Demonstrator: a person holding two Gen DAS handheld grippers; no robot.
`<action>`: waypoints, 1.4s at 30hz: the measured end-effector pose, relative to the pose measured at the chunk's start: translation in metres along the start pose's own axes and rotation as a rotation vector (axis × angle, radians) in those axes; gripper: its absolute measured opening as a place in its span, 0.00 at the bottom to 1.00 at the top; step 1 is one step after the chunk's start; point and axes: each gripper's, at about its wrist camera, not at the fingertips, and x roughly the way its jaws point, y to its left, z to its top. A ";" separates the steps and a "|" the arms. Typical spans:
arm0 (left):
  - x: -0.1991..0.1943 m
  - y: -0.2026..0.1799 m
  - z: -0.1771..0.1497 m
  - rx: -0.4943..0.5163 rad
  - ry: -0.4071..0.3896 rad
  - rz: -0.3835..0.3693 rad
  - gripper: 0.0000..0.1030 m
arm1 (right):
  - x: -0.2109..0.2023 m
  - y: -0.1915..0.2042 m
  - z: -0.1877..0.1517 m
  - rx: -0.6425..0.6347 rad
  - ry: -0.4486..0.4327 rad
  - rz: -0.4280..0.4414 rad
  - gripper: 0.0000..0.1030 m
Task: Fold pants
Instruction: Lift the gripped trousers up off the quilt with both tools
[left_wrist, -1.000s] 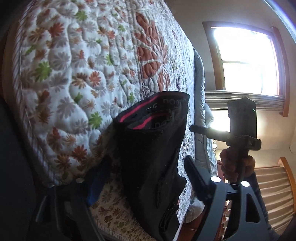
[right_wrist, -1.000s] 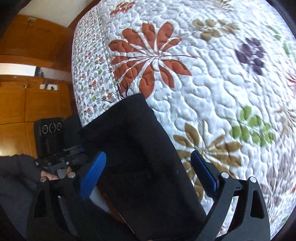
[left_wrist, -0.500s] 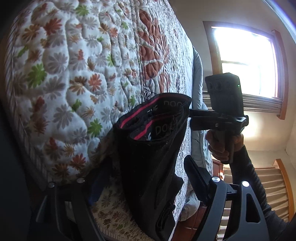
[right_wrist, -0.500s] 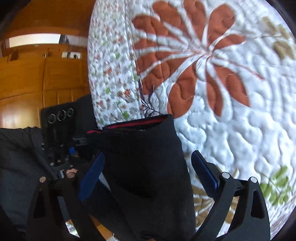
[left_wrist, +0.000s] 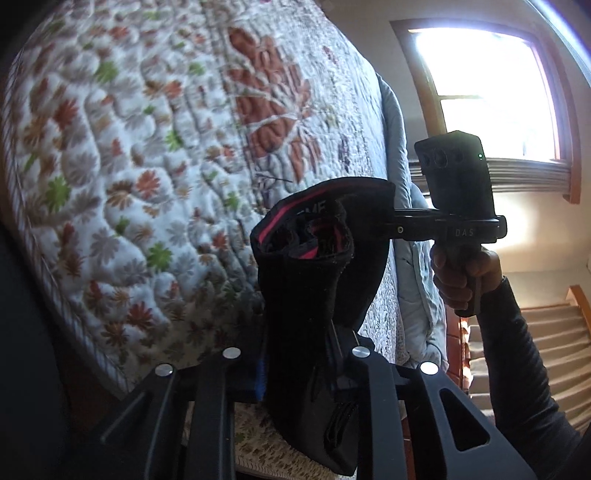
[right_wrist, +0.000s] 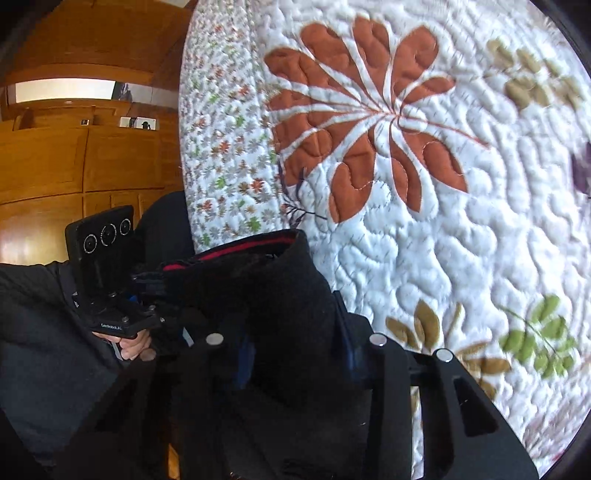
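Note:
The black pants (left_wrist: 306, 295) with a red-lined waistband hang bunched over the edge of the quilted bed. My left gripper (left_wrist: 299, 365) is shut on the fabric, the cloth pinched between its jaws. The right gripper shows in the left wrist view (left_wrist: 391, 221), holding the waistband's far corner. In the right wrist view the pants (right_wrist: 258, 295) fill the lower middle and my right gripper (right_wrist: 295, 354) is shut on them. The left gripper also shows in the right wrist view (right_wrist: 155, 288), gripping the other end of the waistband.
A white floral quilt (left_wrist: 147, 147) covers the bed (right_wrist: 443, 221). A grey garment (left_wrist: 417, 277) lies at the bed's far edge. A bright window (left_wrist: 487, 92) and carpeted stairs (left_wrist: 561, 343) are to the right. Wooden cabinets (right_wrist: 74, 155) stand behind the left hand.
Both grippers have closed from open onto the pants. The waistband has bunched up and the two grippers hold it stretched between them.

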 end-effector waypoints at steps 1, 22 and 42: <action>-0.002 -0.004 0.000 0.011 0.001 0.000 0.22 | -0.003 0.003 -0.001 -0.001 -0.007 -0.010 0.34; -0.036 -0.147 -0.056 0.417 0.013 0.012 0.19 | -0.106 0.098 -0.124 0.015 -0.267 -0.258 0.30; -0.030 -0.234 -0.112 0.691 0.055 -0.021 0.18 | -0.149 0.126 -0.248 0.111 -0.461 -0.370 0.29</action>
